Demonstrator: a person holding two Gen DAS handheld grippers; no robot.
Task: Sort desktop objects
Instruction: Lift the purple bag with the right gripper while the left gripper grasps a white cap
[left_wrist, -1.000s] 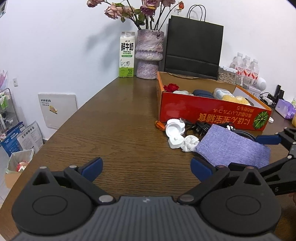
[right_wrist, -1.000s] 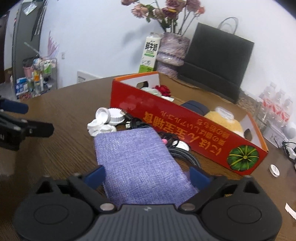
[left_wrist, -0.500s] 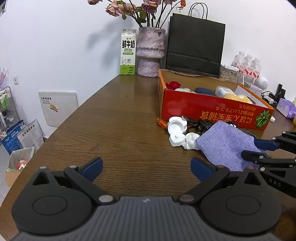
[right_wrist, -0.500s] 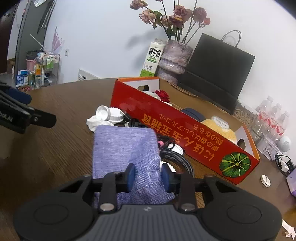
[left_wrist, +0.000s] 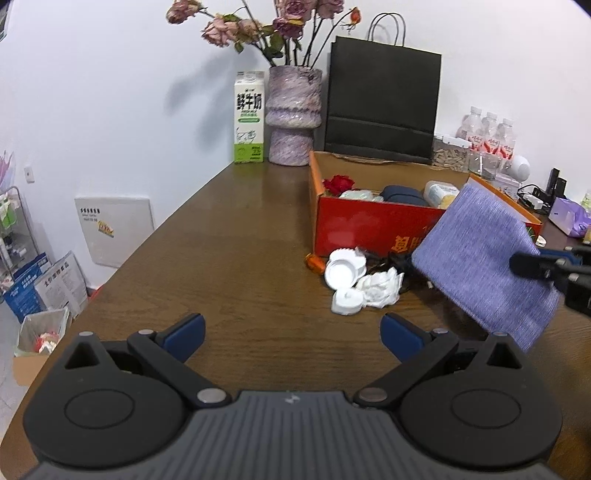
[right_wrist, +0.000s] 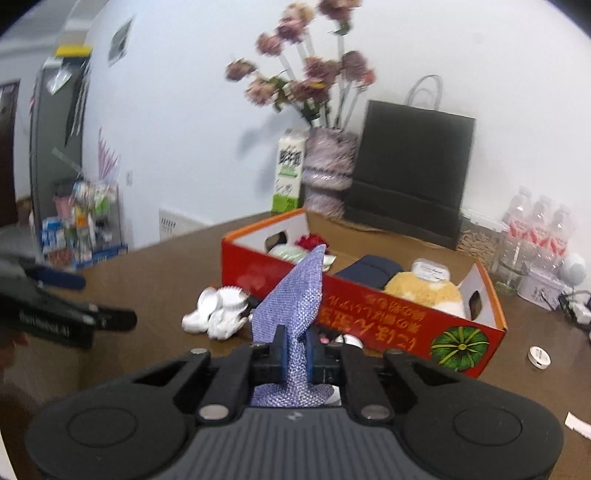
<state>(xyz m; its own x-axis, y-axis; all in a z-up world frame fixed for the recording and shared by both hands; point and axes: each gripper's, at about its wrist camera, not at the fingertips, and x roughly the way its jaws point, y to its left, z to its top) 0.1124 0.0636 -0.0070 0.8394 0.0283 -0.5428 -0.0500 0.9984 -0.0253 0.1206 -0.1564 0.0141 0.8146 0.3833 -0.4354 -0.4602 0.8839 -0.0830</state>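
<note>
Purple cloth (right_wrist: 295, 314), pinched between my right gripper's (right_wrist: 295, 350) jaws, hangs clear of the table (left_wrist: 229, 258) before the red box (right_wrist: 369, 314). White caps (left_wrist: 345, 267) lie beside it. My left gripper (left_wrist: 291, 328) stands spread, empty.

A white wall (left_wrist: 110, 92) rose behind the brown wooden table (left_wrist: 221, 258); a wire shelf rack (right_wrist: 88, 218) stood at nine o'clock.
</note>
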